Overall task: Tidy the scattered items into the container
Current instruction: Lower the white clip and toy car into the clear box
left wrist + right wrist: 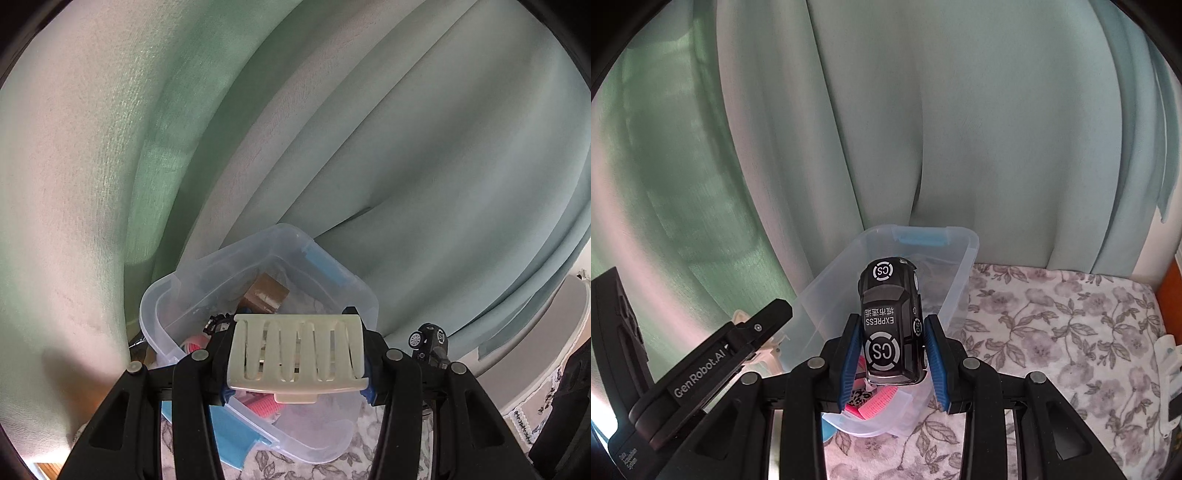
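Observation:
My left gripper [295, 356] is shut on a cream slotted soap dish [295, 350] and holds it above the clear plastic container [162, 306]. Inside the container lie a brown tape roll [266, 295] and pink items [264, 404]. My right gripper [892, 363] is shut on a black toy car [890, 325] marked "CS EXPRESS", held over the same container [960, 258]. The toy car also shows in the left wrist view [430, 341], to the right of the container. The left gripper body [701, 369] shows at the left of the right wrist view.
The container stands on a floral cloth [1052, 332] against a pale green curtain [923, 129]. A blue lid [229, 432] lies under the container's near side. A white object [1167, 369] lies at the cloth's right edge.

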The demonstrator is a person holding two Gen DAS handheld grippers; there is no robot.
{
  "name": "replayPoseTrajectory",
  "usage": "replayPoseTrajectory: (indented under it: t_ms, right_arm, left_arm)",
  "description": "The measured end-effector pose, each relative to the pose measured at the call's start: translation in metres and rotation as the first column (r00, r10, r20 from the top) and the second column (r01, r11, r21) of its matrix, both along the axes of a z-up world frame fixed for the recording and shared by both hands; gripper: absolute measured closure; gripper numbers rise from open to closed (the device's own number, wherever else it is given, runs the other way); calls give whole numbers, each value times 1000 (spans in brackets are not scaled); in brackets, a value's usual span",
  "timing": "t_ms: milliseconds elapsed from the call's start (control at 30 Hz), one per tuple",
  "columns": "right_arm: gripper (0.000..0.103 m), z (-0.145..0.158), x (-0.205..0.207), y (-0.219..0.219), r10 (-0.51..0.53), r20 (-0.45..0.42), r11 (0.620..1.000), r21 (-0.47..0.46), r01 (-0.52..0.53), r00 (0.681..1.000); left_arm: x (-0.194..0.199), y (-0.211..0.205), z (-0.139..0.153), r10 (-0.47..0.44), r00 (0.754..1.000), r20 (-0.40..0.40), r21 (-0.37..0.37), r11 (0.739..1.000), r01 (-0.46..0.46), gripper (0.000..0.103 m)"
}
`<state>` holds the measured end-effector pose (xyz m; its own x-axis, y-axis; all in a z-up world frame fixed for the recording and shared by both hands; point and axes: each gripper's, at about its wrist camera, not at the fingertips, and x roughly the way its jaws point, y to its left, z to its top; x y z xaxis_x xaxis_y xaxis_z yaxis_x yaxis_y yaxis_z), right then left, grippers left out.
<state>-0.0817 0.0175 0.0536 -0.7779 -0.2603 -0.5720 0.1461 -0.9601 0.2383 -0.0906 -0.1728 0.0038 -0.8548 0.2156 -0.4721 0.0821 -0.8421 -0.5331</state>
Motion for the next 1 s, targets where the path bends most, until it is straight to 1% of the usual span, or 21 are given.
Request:
replayPoseTrajectory:
  t_ms: [133, 367, 633, 700, 733, 800, 900, 1000]
  right_arm:
    - [66, -10, -12, -6, 22, 17, 1000, 7, -22, 1000]
    - [66, -22, -24, -17, 57, 47, 998, 22, -58, 997]
    - [66, -36, -35, -20, 65, 79, 997, 23, -67, 995]
    - [66, -38, -37, -20, 67, 81, 997, 23, -69, 995]
    - [66, -38, -37, -20, 67, 81, 997, 25, -69, 994]
    - [66, -40, -38, -21, 70, 85, 997, 26, -72, 994]
    - [66, -43, -41, -21, 68, 93, 997, 34, -71, 993]
    - [66, -45, -43, -20, 65, 102, 997, 36, -69, 993]
  left_arm:
    - [-6, 1, -4, -1, 1000, 0, -20, 1000, 1, 51]
    - [-18, -2, -19, 13, 999, 37, -19, 1000, -12, 51]
    - [-26, 2, -28, 8, 998, 61, -21, 1000, -7, 51]
    - [-30, 0, -35, 5, 997, 71, -10, 1000, -4, 51]
    - [-32, 0, -36, 3, 997, 78, -4, 1000, -3, 50]
    - [-33, -1, -39, 4, 996, 88, 6, 1000, -4, 44]
    - [-39, 3, -39, 4, 996, 88, 10, 1000, -5, 41]
    - [-39, 3, -41, 3, 996, 87, 9, 1000, -3, 35]
